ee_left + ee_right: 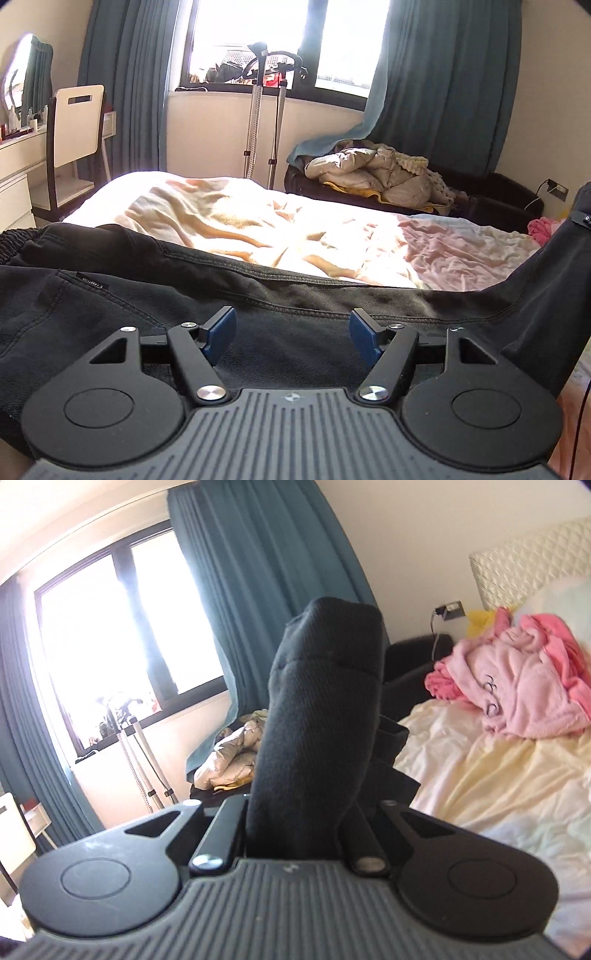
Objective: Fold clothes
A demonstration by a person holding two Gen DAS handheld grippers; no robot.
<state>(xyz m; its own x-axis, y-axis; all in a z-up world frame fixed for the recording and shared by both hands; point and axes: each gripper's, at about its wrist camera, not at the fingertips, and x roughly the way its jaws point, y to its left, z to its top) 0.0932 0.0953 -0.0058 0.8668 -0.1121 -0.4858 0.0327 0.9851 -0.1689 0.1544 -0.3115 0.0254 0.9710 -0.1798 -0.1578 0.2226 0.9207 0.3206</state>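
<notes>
Right gripper (314, 760) is clamping the black trousers' (258, 306) cuffed leg end, which is standing upright between its fingers.
Left gripper (291, 332) is hovering unclenched over the trousers, which are lying lengthwise left-to-right across the bed (258, 221), waistband at left.

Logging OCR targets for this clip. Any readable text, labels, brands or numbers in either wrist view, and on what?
Small woven tag on the black trousers: pale lettering, upside down and too small to read.
Dark marks on the pink garment on the bed: blurred, not readable as text.
Nothing else legible in either view.
</notes>
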